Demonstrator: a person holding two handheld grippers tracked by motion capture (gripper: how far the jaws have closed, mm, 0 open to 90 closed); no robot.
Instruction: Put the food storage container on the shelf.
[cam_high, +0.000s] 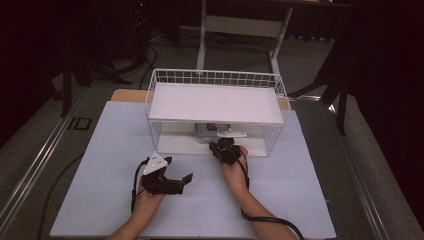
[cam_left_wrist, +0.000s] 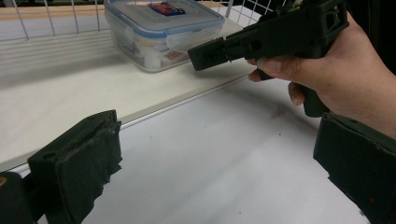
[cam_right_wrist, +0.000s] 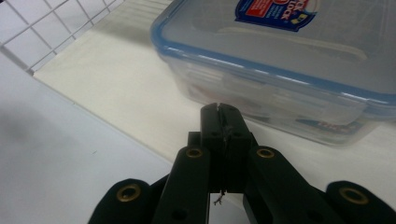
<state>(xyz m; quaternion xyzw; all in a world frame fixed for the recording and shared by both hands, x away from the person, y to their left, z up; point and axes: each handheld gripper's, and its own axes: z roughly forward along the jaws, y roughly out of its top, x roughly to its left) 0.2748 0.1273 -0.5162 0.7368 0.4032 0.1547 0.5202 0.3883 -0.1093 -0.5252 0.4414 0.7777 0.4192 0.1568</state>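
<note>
Clear plastic box (cam_right_wrist: 299, 70) lies flat, lid up, before right claw (cam_right_wrist: 220, 109).

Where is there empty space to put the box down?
Bare room: the white table right of the right claw, the shelf top, and the lower shelf left of the box. Crowded: between both claws, by the left claw.

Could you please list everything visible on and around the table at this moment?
Food container: one, clear with blue-rimmed lid, on the rack's lower shelf.
Wire rack: one, white, two shelves, at the table's far side.
Table: one, white top.
Desk frame: one, pale, on the floor behind.
Left hand-held gripper: one, black, jaws open, over the table.
Right hand-held gripper: one, black, jaws shut, at the container's front.
Hands: two, holding the grippers.
</note>
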